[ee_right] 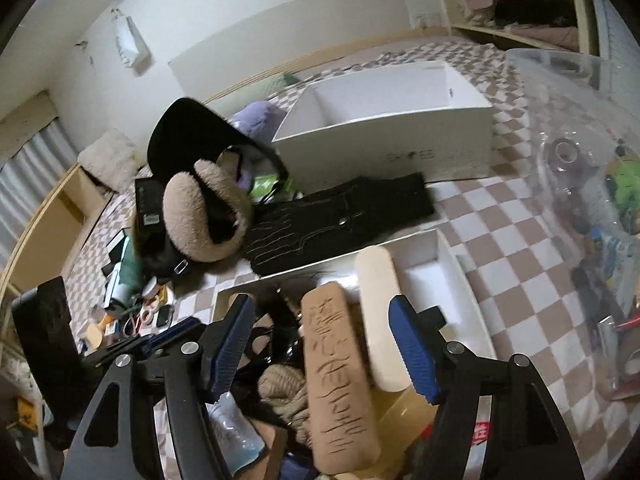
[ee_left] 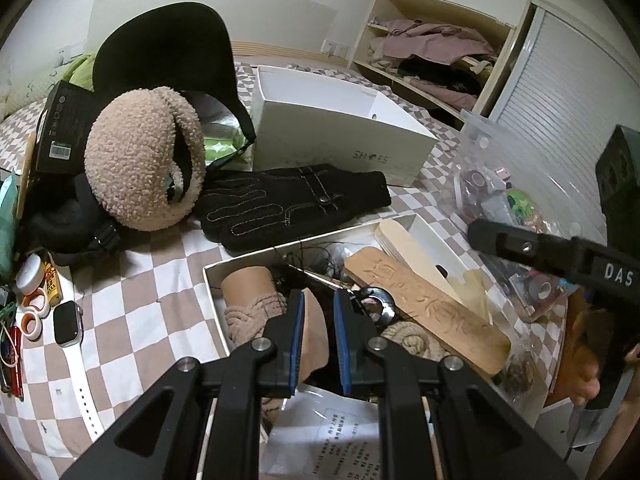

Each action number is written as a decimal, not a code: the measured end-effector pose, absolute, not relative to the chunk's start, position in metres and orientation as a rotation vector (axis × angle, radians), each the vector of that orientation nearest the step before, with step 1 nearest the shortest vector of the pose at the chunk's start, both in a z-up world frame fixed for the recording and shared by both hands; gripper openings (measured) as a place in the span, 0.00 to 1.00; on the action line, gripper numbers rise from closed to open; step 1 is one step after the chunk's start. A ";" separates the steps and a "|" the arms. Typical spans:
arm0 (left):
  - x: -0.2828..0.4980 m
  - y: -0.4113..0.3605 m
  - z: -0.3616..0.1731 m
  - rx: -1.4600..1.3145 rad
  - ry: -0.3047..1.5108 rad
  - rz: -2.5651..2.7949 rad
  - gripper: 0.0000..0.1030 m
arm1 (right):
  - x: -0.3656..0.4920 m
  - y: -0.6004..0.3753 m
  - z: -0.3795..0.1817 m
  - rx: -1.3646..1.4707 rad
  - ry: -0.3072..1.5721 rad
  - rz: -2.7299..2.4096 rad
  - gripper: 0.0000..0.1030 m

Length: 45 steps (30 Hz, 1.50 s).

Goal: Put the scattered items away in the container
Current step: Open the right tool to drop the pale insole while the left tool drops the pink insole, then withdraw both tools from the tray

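Tray (ee_left: 224, 304) lies right under both grippers; my left gripper (ee_left: 319, 316) is narrowed, nothing pinched; my right gripper (ee_right: 320, 344) gapes astride the carved slab (ee_right: 340, 380), lengthwise.

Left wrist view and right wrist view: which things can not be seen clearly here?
- Box lettering: blurred in right view.
- Paper text: too small, part behind left tool, left view.
- Clear bag contents: blurred, cut by right edge, right view.
- Tray bottom: covered by clutter, both views.
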State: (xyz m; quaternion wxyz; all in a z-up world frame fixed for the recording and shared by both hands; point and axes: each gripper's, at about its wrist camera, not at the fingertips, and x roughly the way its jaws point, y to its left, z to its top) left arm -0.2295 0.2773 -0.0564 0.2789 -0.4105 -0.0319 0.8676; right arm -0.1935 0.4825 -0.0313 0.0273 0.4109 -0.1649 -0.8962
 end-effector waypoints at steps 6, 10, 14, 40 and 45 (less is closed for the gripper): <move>-0.220 0.282 -0.053 -1.071 -0.046 2.337 0.73 | -0.195 0.474 -0.042 1.325 -0.472 -2.773 0.68; -0.216 0.281 -0.050 -1.055 -0.030 2.368 1.00 | -0.188 0.474 -0.042 1.319 -0.454 -2.813 0.69; -0.211 0.283 -0.050 -1.063 0.011 2.377 1.00 | -0.178 0.475 -0.039 1.275 -0.419 -2.894 1.00; -0.148 0.232 -0.003 -0.928 -0.026 2.463 1.00 | -0.089 0.437 -0.002 1.059 -0.224 -3.084 1.00; -0.133 0.221 0.000 -0.923 -0.031 2.474 1.00 | -0.073 0.425 0.004 1.039 -0.216 -3.087 1.00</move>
